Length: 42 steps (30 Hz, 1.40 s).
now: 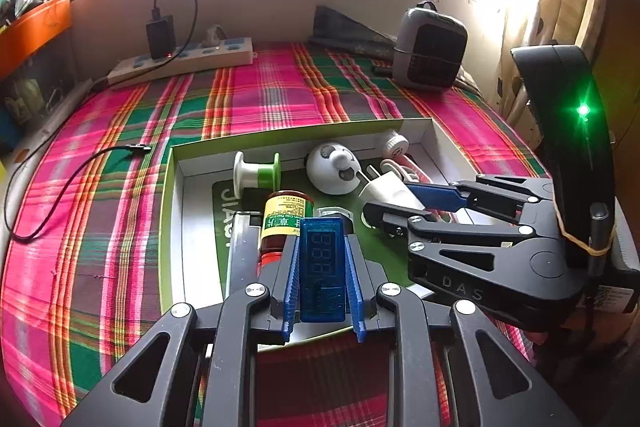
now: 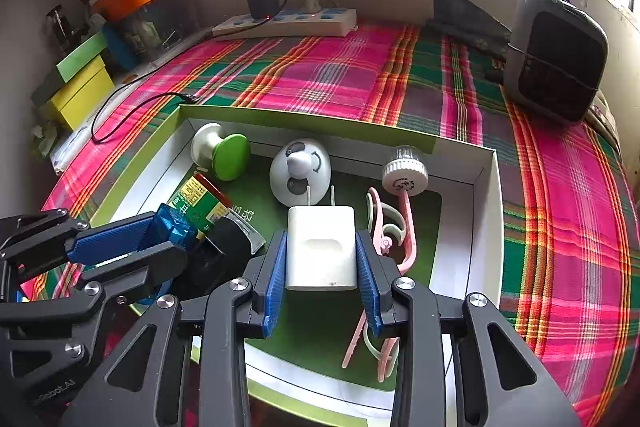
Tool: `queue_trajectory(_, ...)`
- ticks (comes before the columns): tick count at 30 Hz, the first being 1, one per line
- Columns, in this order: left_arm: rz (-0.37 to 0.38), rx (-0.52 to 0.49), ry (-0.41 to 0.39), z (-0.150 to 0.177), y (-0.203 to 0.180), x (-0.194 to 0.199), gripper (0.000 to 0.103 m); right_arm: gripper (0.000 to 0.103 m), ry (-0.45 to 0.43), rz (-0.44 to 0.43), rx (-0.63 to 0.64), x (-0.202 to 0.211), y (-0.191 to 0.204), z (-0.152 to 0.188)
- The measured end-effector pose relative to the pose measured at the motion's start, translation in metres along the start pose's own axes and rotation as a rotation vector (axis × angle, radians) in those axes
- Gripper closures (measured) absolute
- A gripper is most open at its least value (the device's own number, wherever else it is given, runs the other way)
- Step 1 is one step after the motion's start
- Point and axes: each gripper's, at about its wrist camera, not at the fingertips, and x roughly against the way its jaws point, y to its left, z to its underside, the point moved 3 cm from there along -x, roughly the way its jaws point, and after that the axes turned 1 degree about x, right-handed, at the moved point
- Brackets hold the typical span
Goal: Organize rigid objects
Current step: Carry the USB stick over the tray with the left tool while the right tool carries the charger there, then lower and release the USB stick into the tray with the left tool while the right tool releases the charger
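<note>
A shallow white box with green rim (image 1: pixel 172 195) (image 2: pixel 486 187) lies on the plaid cloth. Over its near side my left gripper (image 1: pixel 323 255) is shut on a translucent blue USB meter (image 1: pixel 322 267) (image 2: pixel 172 227). My right gripper (image 2: pixel 322 251) (image 1: pixel 404 201) is shut on a white wall charger (image 2: pixel 322 251) (image 1: pixel 390 193), prongs pointing away, held above the box's green floor. Inside lie a green-and-white spool (image 1: pixel 258 177) (image 2: pixel 224 151), a brown bottle with yellow-green label (image 1: pixel 286 215) (image 2: pixel 196 201), a white panda-faced gadget (image 1: pixel 334 169) (image 2: pixel 300 173), a round white knob (image 1: pixel 394 143) (image 2: pixel 404 173) and pink clips (image 2: pixel 394 227).
A white power strip (image 1: pixel 184 61) (image 2: pixel 286 21) with a black adapter sits at the back. A grey heater (image 1: pixel 430 49) (image 2: pixel 556 55) stands back right. A black cable (image 1: pixel 68 187) (image 2: pixel 132 111) trails left of the box. Coloured boxes (image 2: pixel 80 87) are stacked far left.
</note>
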Motion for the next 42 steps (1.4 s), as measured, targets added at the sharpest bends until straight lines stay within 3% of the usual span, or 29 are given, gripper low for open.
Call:
queue_trajectory(14, 0.001, -0.003, -0.001, -0.0009, -0.0019, -0.0005, 0.081, 0.068, -0.002, 0.006, 0.006, 0.0005, 0.001, 0.0019)
queue_trajectory(35, -0.001, -0.004, -0.003, -0.0008, -0.0022, 0.0006, 0.071, 0.067, -0.03, 0.008, 0.003, 0.0046, 0.0048, 0.0016)
queue_trajectory(42, -0.003, -0.003, -0.003, -0.0002, -0.0027, 0.0004, 0.07, 0.061, -0.042, 0.009, -0.001, 0.0078, 0.0051, 0.0014)
